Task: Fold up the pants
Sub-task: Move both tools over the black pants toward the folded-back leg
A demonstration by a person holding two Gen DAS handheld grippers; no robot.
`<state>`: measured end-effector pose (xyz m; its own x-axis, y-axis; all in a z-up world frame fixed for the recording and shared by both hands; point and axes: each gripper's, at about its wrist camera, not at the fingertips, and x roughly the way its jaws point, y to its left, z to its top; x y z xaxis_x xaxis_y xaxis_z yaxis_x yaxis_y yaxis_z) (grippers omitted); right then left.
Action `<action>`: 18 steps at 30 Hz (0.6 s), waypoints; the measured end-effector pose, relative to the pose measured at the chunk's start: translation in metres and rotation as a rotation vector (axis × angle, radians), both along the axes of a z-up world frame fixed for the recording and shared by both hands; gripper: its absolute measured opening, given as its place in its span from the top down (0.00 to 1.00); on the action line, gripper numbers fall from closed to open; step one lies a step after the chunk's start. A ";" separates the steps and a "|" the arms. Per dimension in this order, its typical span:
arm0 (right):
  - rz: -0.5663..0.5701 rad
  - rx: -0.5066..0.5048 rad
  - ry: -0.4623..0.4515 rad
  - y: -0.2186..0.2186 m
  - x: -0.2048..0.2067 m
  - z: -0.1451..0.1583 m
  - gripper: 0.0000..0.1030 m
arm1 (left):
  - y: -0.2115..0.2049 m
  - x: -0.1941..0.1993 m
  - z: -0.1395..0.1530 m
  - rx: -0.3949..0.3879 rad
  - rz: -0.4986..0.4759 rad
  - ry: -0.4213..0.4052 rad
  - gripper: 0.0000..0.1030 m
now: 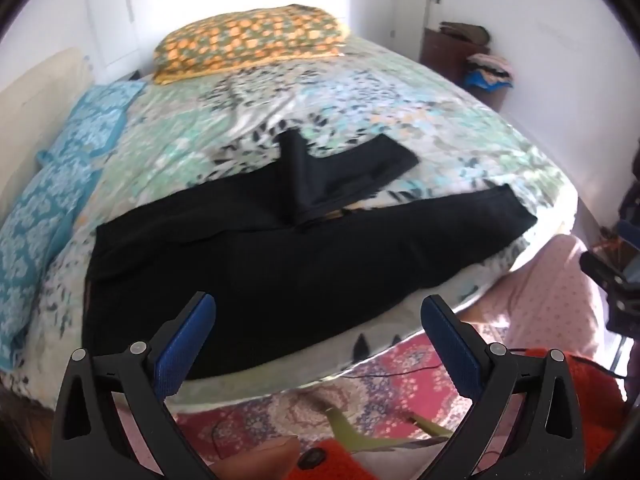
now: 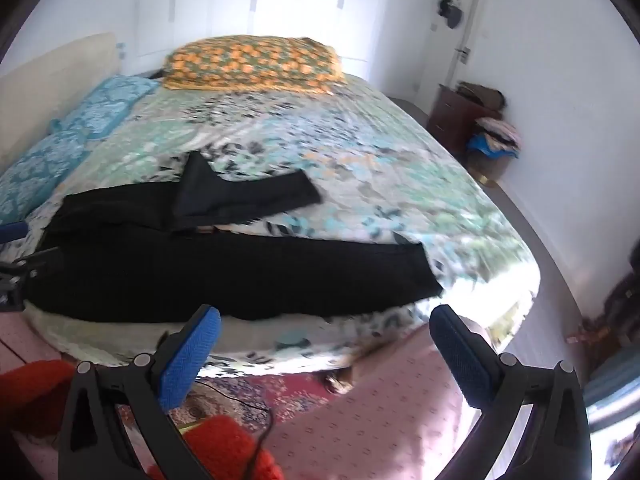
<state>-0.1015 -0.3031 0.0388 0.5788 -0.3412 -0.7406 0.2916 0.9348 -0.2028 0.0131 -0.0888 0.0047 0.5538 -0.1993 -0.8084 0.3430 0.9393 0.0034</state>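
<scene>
Two grippers, left gripper (image 1: 318,322) and right gripper (image 2: 326,330), hover with fingers wide, holding nothing. Black pants (image 1: 256,264) sprawl across the bed (image 1: 360,92) near edge; straighten the kinked far leg before folding.

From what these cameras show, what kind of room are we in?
Most likely a bedroom in a home. A large bed with a floral cover fills the view, an orange patterned pillow lies at its far edge, and black pants lie spread on it. White cupboard doors stand behind.
</scene>
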 end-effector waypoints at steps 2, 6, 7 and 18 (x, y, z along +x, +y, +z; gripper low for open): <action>-0.030 0.027 0.001 -0.013 -0.002 -0.001 0.00 | -0.008 -0.003 0.000 0.002 -0.045 -0.002 0.01; -0.005 0.030 0.024 -0.007 0.004 -0.007 0.00 | -0.018 -0.008 -0.009 0.020 -0.085 0.015 0.00; 0.014 0.030 0.027 -0.004 0.006 -0.010 0.00 | -0.017 -0.008 -0.012 0.028 -0.080 0.028 0.00; 0.280 0.055 0.053 0.062 0.037 -0.023 0.00 | 0.026 0.000 -0.027 0.007 0.106 0.099 0.00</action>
